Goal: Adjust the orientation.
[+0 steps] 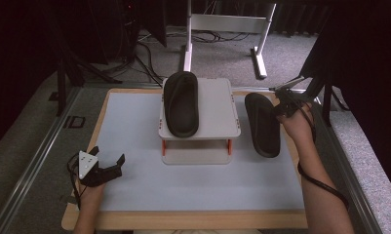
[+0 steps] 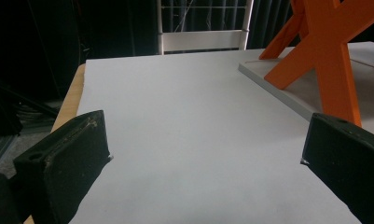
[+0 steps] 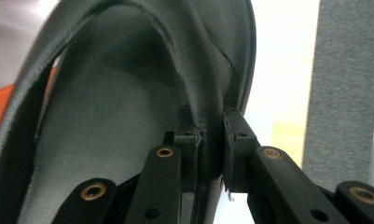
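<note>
One black slipper (image 1: 181,102) lies on top of a small white two-level stand (image 1: 217,117) with orange legs, at the middle back of the table. A second black slipper (image 1: 262,124) is to the right of the stand, tilted. My right gripper (image 1: 280,108) is shut on its upper edge; the right gripper view shows the slipper's rim (image 3: 208,107) pinched between the jaws, my right gripper (image 3: 213,154) clamped on the leather. My left gripper (image 1: 107,160) stands open over the table's front left, with nothing between its fingers (image 2: 63,163).
The table has a pale blue-grey mat (image 1: 134,170) with a wooden border. The stand's orange crossed leg (image 2: 324,51) is close on the right in the left gripper view. A white metal frame (image 1: 222,24) stands on the carpet beyond the table.
</note>
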Available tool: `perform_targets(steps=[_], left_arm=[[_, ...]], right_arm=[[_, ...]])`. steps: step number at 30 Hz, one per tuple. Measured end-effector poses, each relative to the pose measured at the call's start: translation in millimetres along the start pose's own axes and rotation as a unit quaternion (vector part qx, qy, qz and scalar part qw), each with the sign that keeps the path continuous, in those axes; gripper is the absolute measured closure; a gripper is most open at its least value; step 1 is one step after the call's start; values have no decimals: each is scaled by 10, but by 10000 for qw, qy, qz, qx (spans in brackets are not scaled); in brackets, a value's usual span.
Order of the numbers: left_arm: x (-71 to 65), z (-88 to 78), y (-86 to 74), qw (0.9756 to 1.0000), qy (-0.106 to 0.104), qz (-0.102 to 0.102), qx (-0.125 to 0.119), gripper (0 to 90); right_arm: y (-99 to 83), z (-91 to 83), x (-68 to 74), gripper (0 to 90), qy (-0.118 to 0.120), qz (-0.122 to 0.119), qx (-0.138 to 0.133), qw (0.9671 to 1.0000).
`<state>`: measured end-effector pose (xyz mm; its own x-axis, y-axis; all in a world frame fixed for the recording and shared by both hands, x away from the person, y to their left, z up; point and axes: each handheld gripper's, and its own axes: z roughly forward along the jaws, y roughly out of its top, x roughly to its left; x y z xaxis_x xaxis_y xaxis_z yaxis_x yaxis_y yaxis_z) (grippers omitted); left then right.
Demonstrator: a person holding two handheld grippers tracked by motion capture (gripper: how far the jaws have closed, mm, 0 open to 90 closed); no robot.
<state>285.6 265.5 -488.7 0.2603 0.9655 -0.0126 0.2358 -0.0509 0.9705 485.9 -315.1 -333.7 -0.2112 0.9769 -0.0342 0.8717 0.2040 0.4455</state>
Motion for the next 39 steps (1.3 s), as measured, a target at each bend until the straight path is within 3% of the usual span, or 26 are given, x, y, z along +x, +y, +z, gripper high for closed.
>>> perform_targets(steps=[11,19,33,34,39], left_arm=[[2,0,0,10000,-4,-10,7,2],[6,-2,-1,10000,-17,-23,-2,2],[6,-3,0,10000,-37,-13,-3,2],[5,-4,-1,10000,-40,-15,-18,2],[4,-4,-1,10000,-53,-1,-16,2]], right_arm=[[298,-502,127,787,-110,-142,-294,9994],[503,-730,372,787,-62,-278,-479,9984],[717,-790,825,787,89,-476,-533,9974],[745,-790,923,787,143,-538,-532,9970],[788,-785,1120,787,267,-635,-526,9962]])
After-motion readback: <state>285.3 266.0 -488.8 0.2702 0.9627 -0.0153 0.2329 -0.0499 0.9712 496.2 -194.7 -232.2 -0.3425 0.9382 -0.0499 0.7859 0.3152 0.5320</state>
